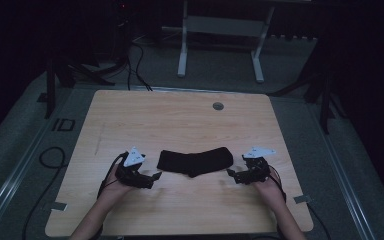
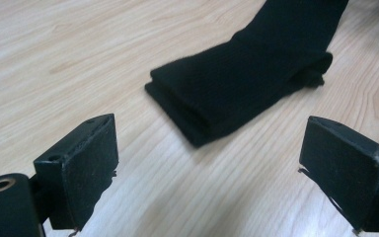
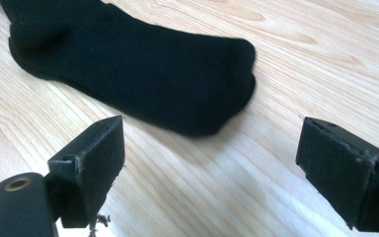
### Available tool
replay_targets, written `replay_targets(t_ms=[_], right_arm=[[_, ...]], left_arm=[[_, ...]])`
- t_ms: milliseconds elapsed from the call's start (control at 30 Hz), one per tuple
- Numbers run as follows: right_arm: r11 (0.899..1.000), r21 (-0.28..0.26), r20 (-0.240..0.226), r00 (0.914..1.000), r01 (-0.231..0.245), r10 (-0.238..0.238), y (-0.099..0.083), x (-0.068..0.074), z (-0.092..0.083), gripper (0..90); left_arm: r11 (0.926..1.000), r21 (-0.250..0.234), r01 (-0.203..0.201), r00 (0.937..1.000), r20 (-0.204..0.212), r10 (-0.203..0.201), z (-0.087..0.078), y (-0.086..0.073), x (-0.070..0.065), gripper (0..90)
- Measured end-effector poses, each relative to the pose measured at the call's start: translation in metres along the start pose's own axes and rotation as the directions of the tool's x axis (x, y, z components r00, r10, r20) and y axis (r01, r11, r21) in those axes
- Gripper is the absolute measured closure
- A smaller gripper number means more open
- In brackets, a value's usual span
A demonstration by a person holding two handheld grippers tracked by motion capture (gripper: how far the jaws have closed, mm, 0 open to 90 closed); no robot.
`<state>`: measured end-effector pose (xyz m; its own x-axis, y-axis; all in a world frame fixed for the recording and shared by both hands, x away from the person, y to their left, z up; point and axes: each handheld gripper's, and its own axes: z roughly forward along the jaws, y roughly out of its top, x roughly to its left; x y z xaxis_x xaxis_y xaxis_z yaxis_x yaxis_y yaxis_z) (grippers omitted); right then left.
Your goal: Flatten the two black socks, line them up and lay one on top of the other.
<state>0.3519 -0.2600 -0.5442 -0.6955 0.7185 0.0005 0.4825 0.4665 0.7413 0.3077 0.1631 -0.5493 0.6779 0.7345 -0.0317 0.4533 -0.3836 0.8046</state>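
Note:
A pair of black socks [image 1: 195,161] lies flat near the front middle of the wooden table [image 1: 180,120], one sock stacked on the other. My left gripper [image 1: 156,175] rests just left of the cuff end [image 2: 197,98], open, with nothing between its jaws. My right gripper [image 1: 230,173] sits just right of the toe end [image 3: 212,89], also open and empty. Both grippers point inward at the socks [image 3: 128,59] and stay a short way off them. A hand holds each gripper from the table's front edge.
A round grey cable port [image 1: 218,106] sits at the table's far edge. Beyond it stands a white table frame [image 1: 220,35] on the dim floor. Cables [image 1: 50,155] trail on the floor to the left.

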Motion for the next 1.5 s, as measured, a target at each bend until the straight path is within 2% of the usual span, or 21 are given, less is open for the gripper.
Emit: replay_targets(t_ms=[200,433,633,867,1000,1133,1267,1367,1500], right_arm=[[1.0,-0.005,0.02,0.9994,-0.028,0.028,-0.017,-0.007,-0.014,11.1],[0.997,-0.015,0.048,0.996,-0.075,0.075,-0.037,-0.013,-0.031,11.1],[0.995,-0.015,0.069,0.9924,-0.101,0.102,-0.05,-0.016,-0.042,11.1],[0.991,-0.027,0.107,0.9856,-0.129,0.131,-0.063,-0.021,-0.056,11.1],[0.987,-0.031,0.129,0.979,-0.155,0.158,-0.07,-0.026,-0.064,11.1],[0.982,-0.066,0.14,0.9731,-0.175,0.183,-0.076,-0.028,-0.071,12.5],[0.979,-0.093,0.146,0.9702,-0.181,0.193,-0.079,-0.026,-0.077,12.5],[0.978,-0.098,0.152,0.9681,-0.186,0.199,-0.082,-0.025,-0.081,12.5],[0.974,-0.108,0.166,0.962,-0.201,0.217,-0.085,-0.025,-0.086,12.5]], left_arm=[[0.9999,0.003,0.012,0.9997,-0.023,-0.012,-0.013,-0.011,0.006,8.4],[0.9991,-0.028,0.031,0.9976,-0.062,-0.032,-0.031,-0.028,0.016,8.4],[0.9978,-0.023,0.062,0.9955,-0.07,-0.063,-0.044,-0.041,0.023,8.4],[0.9962,-0.034,0.08,0.9921,-0.095,-0.083,-0.059,-0.055,0.026,8.4],[0.9956,-0.036,0.086,0.9902,-0.107,-0.09,-0.065,-0.061,0.028,8.4],[0.9917,-0.068,0.109,0.9852,-0.125,-0.117,-0.075,-0.068,0.029,8.4],[0.9891,-0.078,0.125,0.982,-0.133,-0.134,-0.081,-0.074,0.03,8.4],[0.9853,-0.097,0.141,0.9785,-0.138,-0.153,-0.085,-0.078,0.03,8.4],[0.9844,-0.111,0.136,0.9786,-0.14,-0.151,-0.087,-0.08,0.027,8.4]])
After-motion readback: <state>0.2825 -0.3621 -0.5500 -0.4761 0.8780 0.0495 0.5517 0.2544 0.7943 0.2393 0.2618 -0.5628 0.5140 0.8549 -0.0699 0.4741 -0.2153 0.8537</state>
